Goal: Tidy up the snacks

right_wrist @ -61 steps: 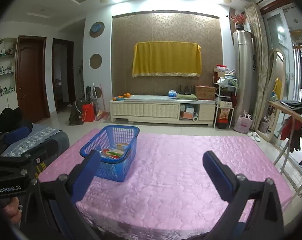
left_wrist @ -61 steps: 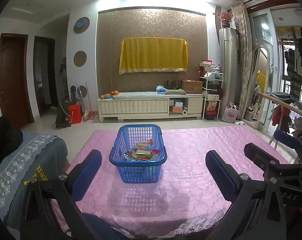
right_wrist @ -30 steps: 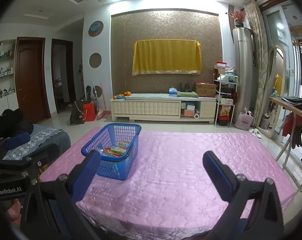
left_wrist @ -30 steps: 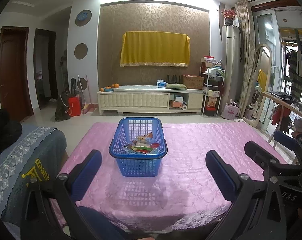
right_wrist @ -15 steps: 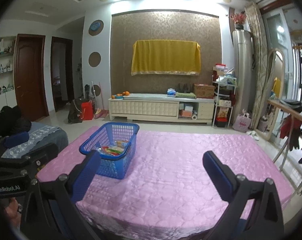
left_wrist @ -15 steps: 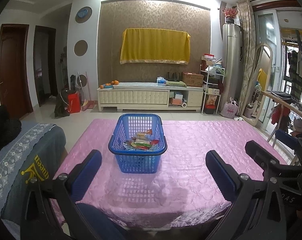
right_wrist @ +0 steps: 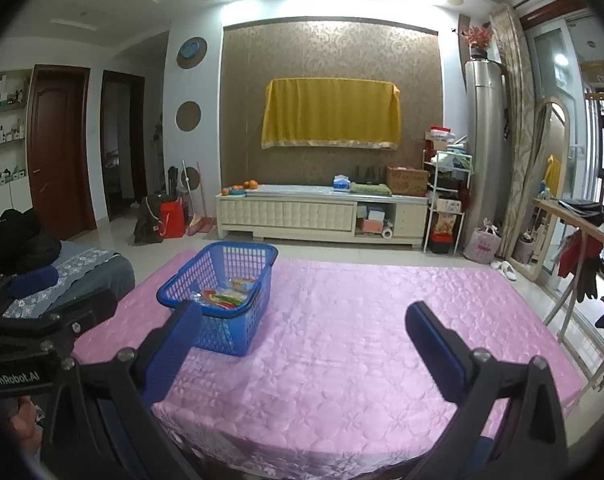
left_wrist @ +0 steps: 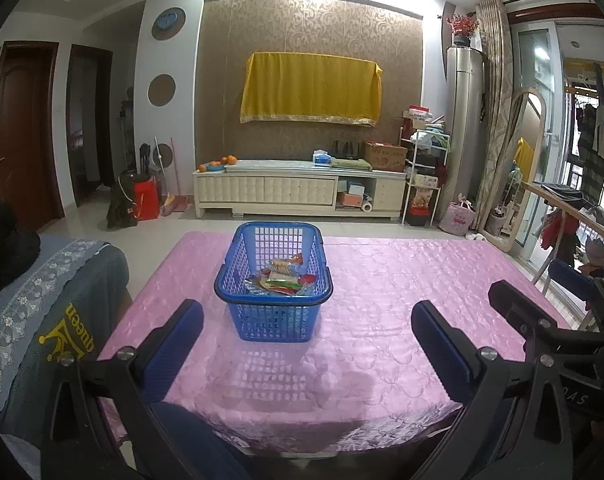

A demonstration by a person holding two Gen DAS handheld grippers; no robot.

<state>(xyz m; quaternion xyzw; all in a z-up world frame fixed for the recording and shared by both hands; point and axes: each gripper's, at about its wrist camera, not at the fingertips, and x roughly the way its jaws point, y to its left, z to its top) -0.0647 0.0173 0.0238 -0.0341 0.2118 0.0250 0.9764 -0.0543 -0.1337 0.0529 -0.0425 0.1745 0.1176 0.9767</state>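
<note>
A blue plastic basket (left_wrist: pixel 273 280) stands on the pink quilted tablecloth (left_wrist: pixel 381 320), holding several snack packets (left_wrist: pixel 280 278). My left gripper (left_wrist: pixel 307 344) is open and empty, held back from the basket near the table's front edge. In the right wrist view the basket (right_wrist: pixel 222 300) sits at the left, with the snack packets (right_wrist: pixel 226 294) inside. My right gripper (right_wrist: pixel 302 340) is open and empty above the cloth (right_wrist: pixel 361 340), to the right of the basket. Its left fingertip overlaps the basket's near corner in the image.
A chair with a grey embroidered cover (left_wrist: pixel 42 320) stands left of the table. A TV cabinet (left_wrist: pixel 298 192) and a shelf rack (left_wrist: pixel 423 176) line the far wall. A clothes rail (left_wrist: pixel 569 208) and blue chair (left_wrist: pixel 569 276) stand at the right.
Both views have shifted slightly; the basket sits a little further off than two seconds ago. Both grippers stay open and empty. The basket has not moved on the cloth.
</note>
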